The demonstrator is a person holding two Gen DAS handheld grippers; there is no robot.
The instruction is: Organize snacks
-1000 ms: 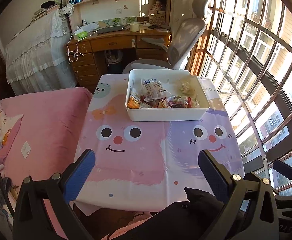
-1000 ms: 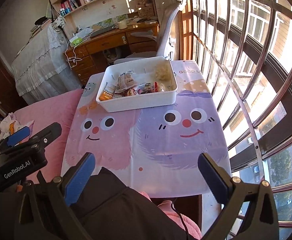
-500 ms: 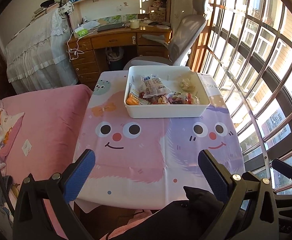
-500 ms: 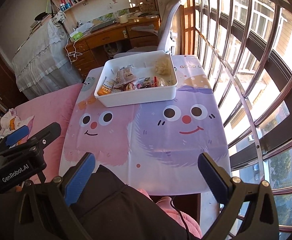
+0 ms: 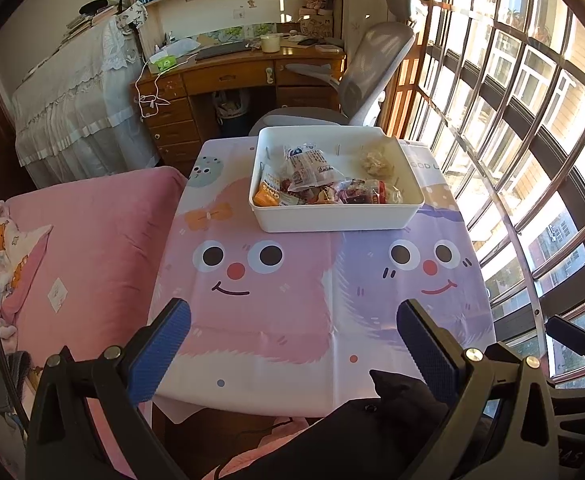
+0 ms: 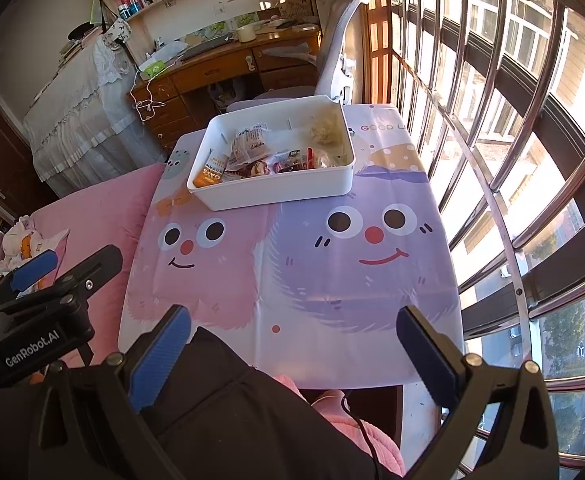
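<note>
A white rectangular bin (image 5: 332,216) (image 6: 276,192) sits at the far end of the small table and holds several wrapped snacks, among them an orange packet (image 5: 266,194) (image 6: 210,172) and a clear bag with blue print (image 5: 308,166). My left gripper (image 5: 292,344) is open and empty, held back over the table's near edge. My right gripper (image 6: 292,340) is also open and empty, above a dark-clothed lap at the near edge. The left gripper's body (image 6: 32,312) shows at the lower left of the right wrist view.
A cartoon-face tablecloth (image 5: 312,280) covers the table. A pink bed (image 5: 84,240) adjoins its left side. Barred windows (image 5: 512,140) run along the right. A grey office chair (image 5: 356,80) and a wooden desk (image 5: 232,76) stand behind the table.
Both grippers have drawn back and risen a little from the table, so the bin looks farther away. Both stay open and empty.
</note>
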